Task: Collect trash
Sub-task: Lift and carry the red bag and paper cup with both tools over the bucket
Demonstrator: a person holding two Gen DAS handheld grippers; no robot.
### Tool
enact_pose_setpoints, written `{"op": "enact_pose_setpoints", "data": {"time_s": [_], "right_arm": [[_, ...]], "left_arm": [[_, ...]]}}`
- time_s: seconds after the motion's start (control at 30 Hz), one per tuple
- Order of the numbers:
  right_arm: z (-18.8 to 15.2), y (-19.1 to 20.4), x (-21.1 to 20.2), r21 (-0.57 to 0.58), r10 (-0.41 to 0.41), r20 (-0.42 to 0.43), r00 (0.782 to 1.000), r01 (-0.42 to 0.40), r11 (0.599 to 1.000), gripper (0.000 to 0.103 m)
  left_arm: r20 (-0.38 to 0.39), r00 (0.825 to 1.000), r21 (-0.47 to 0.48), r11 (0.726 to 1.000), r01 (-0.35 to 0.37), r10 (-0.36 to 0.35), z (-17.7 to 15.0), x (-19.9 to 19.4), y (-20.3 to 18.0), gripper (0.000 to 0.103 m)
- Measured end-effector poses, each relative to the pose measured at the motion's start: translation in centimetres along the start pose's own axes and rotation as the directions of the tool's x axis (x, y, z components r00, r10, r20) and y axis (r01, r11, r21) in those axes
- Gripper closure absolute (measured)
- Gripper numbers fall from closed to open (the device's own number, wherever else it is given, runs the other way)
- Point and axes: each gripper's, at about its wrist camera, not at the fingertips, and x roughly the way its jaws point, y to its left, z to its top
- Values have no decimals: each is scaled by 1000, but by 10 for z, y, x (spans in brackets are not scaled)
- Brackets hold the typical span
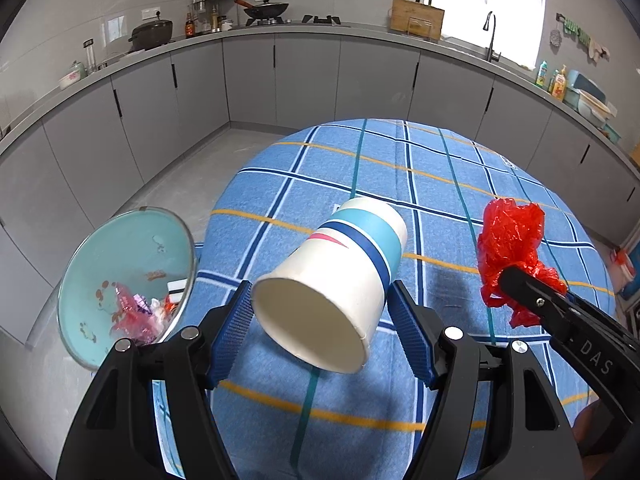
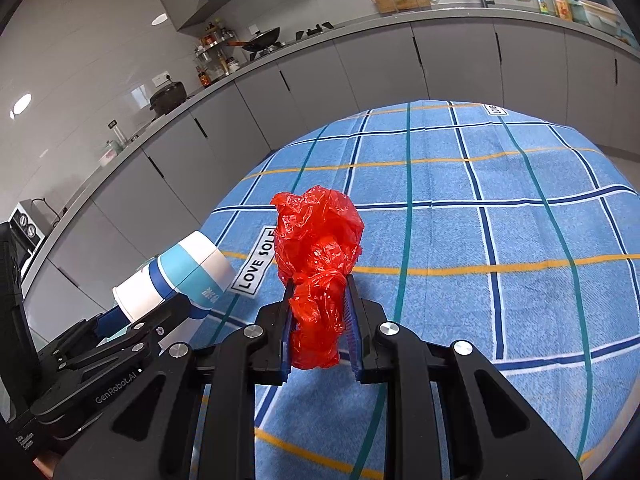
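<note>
A paper cup (image 1: 332, 284) is held on its side between the blue pads (image 1: 236, 328) of the left gripper (image 1: 320, 320), with its open mouth toward the camera. The jaws are spread wide around it and seem to touch its sides, though this is hard to see. It is held above the blue checked cloth (image 1: 440, 184). A red plastic bag (image 2: 318, 268) is squeezed tight in the nearly closed right gripper (image 2: 319, 320). A bin (image 1: 100, 248) with trash inside is seen beside the table, on the left.
</note>
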Motion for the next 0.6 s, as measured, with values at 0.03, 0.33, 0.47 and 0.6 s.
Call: {"op": "enact_pose_setpoints", "data": {"time_s": [0.03, 0.33, 0.47, 0.6], "right_arm": [[-1, 2, -1, -3, 2, 1, 1000, -2, 1000, 80], [-8, 33, -9, -60, 34, 8, 999, -34, 998, 80], [-13, 49, -10, -87, 50, 5, 999, -49, 995, 80], [-16, 66, -10, -112, 72, 1, 997, -71, 991, 80]], "left_arm": [[1, 1000, -3, 1000, -1, 1, -1, -2, 2, 36], [22, 999, -49, 998, -38, 39, -15, -23, 32, 36], [29, 998, -67, 996, -62, 64, -19, -31, 47, 35], [31, 996, -89, 992, -84, 87, -24, -39, 64, 35]]}}
